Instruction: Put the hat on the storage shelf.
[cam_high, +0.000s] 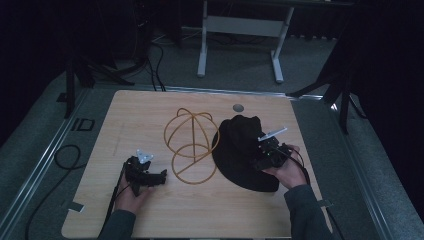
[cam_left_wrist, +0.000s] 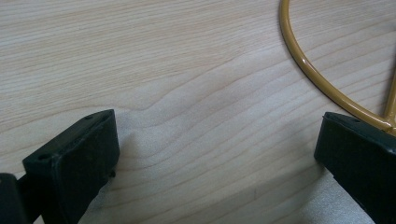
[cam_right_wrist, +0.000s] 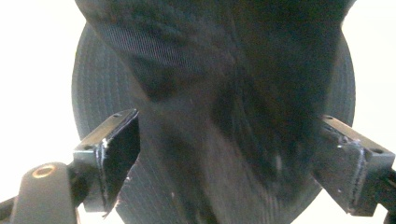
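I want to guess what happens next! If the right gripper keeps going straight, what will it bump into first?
Most likely the black cap. The right gripper has its jaws open on either side of the cap's crown, though how near it is remains unclear.

My L tool (cam_high: 161, 176) sits low near the table, jaws pointing right and spread wide w/ nothing between them; in the L tool view the two black jaws stand far apart. L hand (cam_high: 131, 194) grips it from behind, forearm coming in from bottom edge. My R tool (cam_high: 258, 161) points left, jaws also wide apart per the R tool view. R hand (cam_high: 287, 172) wraps the body, sleeve (cam_high: 307, 212) angling up from bottom right.
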